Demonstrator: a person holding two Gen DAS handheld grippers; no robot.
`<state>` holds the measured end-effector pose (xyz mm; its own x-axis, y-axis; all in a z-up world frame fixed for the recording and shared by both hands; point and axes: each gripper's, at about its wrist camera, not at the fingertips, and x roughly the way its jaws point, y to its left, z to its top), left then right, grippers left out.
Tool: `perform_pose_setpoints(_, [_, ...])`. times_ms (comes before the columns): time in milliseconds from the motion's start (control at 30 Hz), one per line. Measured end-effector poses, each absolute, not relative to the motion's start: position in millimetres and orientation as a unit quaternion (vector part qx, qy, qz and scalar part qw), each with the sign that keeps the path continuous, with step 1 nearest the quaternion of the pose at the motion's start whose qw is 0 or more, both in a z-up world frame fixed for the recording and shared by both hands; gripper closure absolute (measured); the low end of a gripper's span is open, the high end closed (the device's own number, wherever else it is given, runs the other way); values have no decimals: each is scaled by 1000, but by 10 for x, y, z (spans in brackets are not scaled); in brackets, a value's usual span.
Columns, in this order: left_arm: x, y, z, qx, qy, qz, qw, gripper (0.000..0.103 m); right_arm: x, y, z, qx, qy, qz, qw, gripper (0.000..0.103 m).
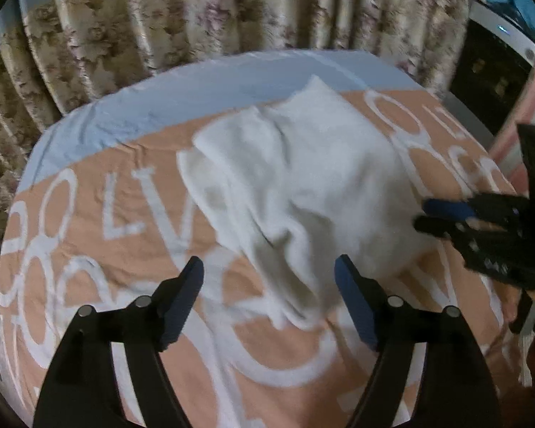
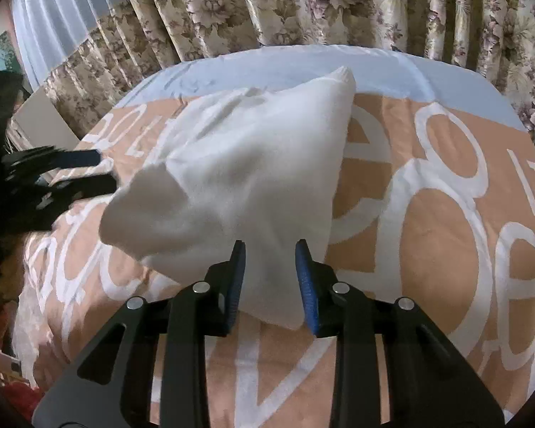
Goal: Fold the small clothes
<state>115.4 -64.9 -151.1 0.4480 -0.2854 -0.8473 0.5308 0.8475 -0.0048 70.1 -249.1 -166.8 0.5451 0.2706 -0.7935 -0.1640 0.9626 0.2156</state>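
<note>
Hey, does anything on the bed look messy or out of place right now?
The white garment lies rumpled and skewed across the peach lettered bedspread, one corner sticking up, not flat. The right gripper straddles its near edge; the left gripper is open. Nothing looks spilled or damaged.

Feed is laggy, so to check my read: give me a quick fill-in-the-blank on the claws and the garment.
The garment on the bedspread is ____ in colour.
The left claw is ____, gripping nothing.
The right claw has the garment's near edge ____ its fingers.
Behind the bed hang floral ____.

Missing: white; open; between; curtains
</note>
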Motion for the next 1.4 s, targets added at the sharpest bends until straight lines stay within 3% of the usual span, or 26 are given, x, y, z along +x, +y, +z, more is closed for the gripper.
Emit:
perform_pose_setpoints(67, [1137, -710, -1616, 140, 473, -239, 836, 27, 703, -2491, -1716, 58, 466, 118, 875, 73])
perform_pose_setpoints(100, [1143, -737, -1684, 143, 480, -234, 833, 35, 701, -2489, -1741, 60, 469, 117, 873, 73])
perform_pose_setpoints(133, [1161, -740, -1727, 140, 485, -232, 832, 45, 701, -2484, -1758, 62, 470, 117, 873, 73])
perform_pose_setpoints(200, [1232, -710, -1842, 118, 510, -238, 818, 80, 699, -2472, -1780, 64, 469, 118, 873, 73])
perform_pose_setpoints(233, [1259, -681, -1881, 107, 517, -239, 815, 82, 707, -2467, -1796, 63, 471, 117, 872, 77])
perform_pose_setpoints(267, [1266, -661, -1889, 102, 517, -239, 816, 84, 713, -2470, -1805, 64, 473, 117, 871, 88])
perform_pose_setpoints(333, [1245, -622, -1858, 98, 513, -242, 818, 86, 704, -2453, -1801, 69, 470, 123, 871, 94])
perform_pose_setpoints(500, [1106, -495, -1834, 91, 512, -246, 818, 92, 553, -2355, -1700, 37, 459, 137, 877, 96])
perform_pose_setpoints(733, [1009, -483, -1894, 83, 506, -244, 823, 92, 452, -2434, -1826, 41, 462, 128, 876, 100])
perform_pose_setpoints(800, [1001, -479, -1852, 83, 501, -233, 830, 81, 454, -2424, -1812, 45, 459, 129, 878, 100])
perform_pose_setpoints(833, [982, -460, -1807, 84, 496, -221, 836, 71, 434, -2425, -1775, 48, 452, 134, 881, 98])
perform_pose_setpoints(867, [960, -446, -1771, 87, 490, -209, 842, 41, 407, -2428, -1730, 52, 446, 139, 883, 96])
perform_pose_setpoints(900, [911, -402, -1685, 91, 473, -184, 857, 19, 376, -2436, -1657, 57, 438, 141, 886, 92])
perform_pose_setpoints(933, [854, -359, -1601, 94, 454, -164, 871, 16, 342, -2443, -1586, 60, 428, 138, 891, 71])
perform_pose_setpoints(967, [767, -305, -1488, 95, 430, -141, 886, 14, 299, -2458, -1507, 64, 415, 132, 898, 42])
perform_pose_setpoints(1000, [713, -273, -1421, 94, 419, -132, 893, 8, 230, -2467, -1402, 69, 396, 125, 907, 33])
perform_pose_setpoints(1067, [592, -205, -1290, 90, 400, -102, 907, 2, 132, -2446, -1260, 71, 375, 122, 916, 26])
perform_pose_setpoints(1233, [275, 16, -1012, 54, 371, -68, 924, 2, -152, -2265, -918, 51, 316, 70, 945, 3])
perform_pose_setpoints(1400, [63, 203, -856, 4, 373, -55, 926, 2, -337, -2151, -727, 48, 293, -1, 955, 3])
